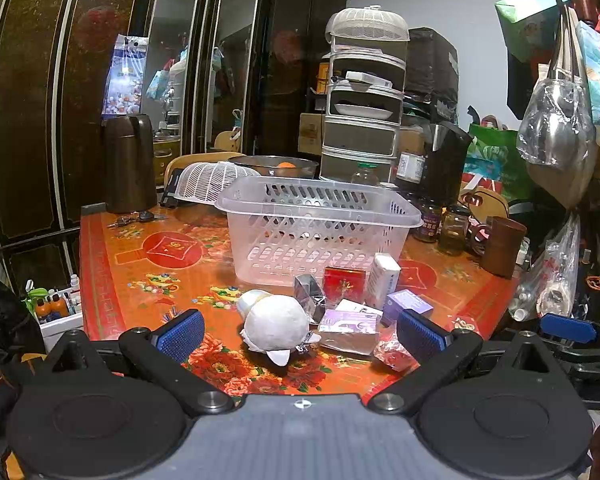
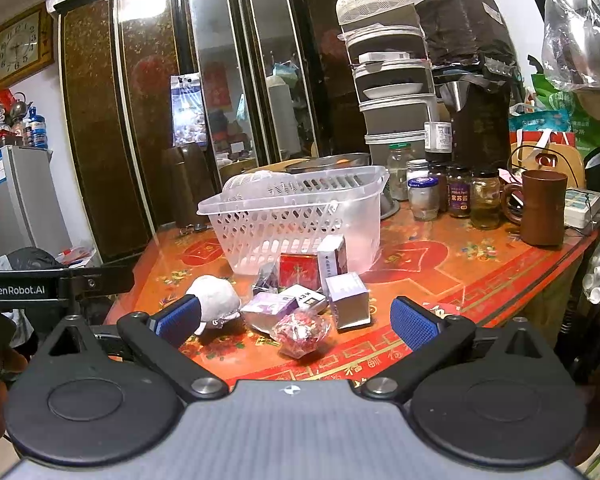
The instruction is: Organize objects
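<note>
A clear plastic basket [image 1: 320, 224] [image 2: 296, 220] stands empty on the red floral table [image 1: 140, 280] [image 2: 460, 280]. In front of it lies a pile: a white plush toy [image 1: 276, 324] [image 2: 216, 298], a red box [image 1: 344, 284] [image 2: 300, 270], a white box [image 1: 384, 280], purple boxes [image 1: 408, 304] [image 2: 346, 298], a silver packet [image 1: 310, 294] and a red foil-wrapped ball [image 1: 392, 354] [image 2: 302, 332]. My left gripper [image 1: 300, 334] is open just short of the plush toy. My right gripper [image 2: 296, 320] is open just short of the foil ball.
Jars [image 2: 460, 196], a brown mug [image 2: 542, 208], a kettle [image 2: 476, 124] and a tiered food rack [image 1: 364, 96] crowd the back right. A brown thermos [image 1: 128, 164] and white mesh cover [image 1: 212, 182] sit back left. Wardrobe behind.
</note>
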{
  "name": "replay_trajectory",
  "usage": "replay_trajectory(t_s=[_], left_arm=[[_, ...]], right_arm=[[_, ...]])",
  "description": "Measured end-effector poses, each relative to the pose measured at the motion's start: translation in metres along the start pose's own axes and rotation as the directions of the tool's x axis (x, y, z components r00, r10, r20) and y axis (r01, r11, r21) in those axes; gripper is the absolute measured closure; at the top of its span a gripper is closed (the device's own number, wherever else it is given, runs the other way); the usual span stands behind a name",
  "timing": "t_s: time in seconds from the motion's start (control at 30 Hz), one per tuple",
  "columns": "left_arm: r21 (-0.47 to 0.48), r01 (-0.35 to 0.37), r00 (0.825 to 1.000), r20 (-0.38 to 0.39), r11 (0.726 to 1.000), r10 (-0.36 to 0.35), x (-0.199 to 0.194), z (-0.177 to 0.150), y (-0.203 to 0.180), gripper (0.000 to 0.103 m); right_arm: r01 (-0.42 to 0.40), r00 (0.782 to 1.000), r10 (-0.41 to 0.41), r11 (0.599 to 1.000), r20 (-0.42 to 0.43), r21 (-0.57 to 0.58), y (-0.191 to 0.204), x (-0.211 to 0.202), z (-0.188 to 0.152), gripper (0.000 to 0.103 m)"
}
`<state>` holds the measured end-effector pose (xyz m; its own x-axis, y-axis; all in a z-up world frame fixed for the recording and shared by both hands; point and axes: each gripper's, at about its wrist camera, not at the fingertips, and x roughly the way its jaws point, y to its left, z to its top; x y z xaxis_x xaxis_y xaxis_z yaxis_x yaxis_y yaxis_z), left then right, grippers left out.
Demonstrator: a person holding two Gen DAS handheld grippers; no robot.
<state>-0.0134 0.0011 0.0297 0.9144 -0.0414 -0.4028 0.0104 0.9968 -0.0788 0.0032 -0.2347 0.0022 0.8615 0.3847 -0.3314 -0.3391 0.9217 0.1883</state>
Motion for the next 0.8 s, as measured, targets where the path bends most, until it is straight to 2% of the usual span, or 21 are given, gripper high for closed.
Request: replay_trajectory(t_s=[0.8], left_arm=[[-0.005, 0.001, 1.0, 0.007, 1.0, -0.001, -0.0003, 0.002, -0.0008, 0.0]], right_arm=[[-0.014, 1.0, 0.014, 1.0, 0.016, 0.003, -0.0015, -0.0021, 0.0007, 0.0]])
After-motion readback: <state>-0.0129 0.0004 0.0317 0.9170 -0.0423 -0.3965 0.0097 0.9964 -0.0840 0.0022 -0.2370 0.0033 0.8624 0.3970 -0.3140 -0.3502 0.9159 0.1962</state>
